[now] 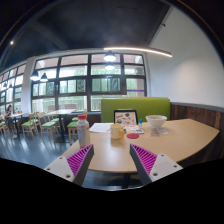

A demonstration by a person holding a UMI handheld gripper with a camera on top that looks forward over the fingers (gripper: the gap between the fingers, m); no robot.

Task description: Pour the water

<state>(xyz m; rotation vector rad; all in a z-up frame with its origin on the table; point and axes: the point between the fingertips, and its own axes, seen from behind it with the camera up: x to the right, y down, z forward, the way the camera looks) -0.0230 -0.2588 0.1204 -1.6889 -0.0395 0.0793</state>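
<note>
The gripper (112, 160) hangs above the near edge of a light wooden table (175, 138) with its two fingers spread wide apart and nothing between them. Each finger carries a magenta pad (79, 158) on its inner face, and only bare tabletop shows in the gap. Beyond the fingertips, well apart from them and near the middle of the table, stands a small yellow cup (118, 131), upright as far as can be made out. Just beside it lies a small red thing (132, 135), too small to name with any certainty. Further to that side sits a pale bowl (155, 123), and a sheet of white paper (100, 127) lies flat on the other side of the cup. Behind the cup a picture frame (125, 116) stands on the table. At the table's far left corner there is what may be a clear bottle (83, 128), which could be the water vessel, though the view is too poor there to be sure. Behind the table runs a green bench (135, 106) with a tall back. Past it, a wall of large windows (85, 82) shows trees outside, more tables and chairs (40, 124) stand along the glass, and a long ceiling lamp (140, 50) glows overhead.
</note>
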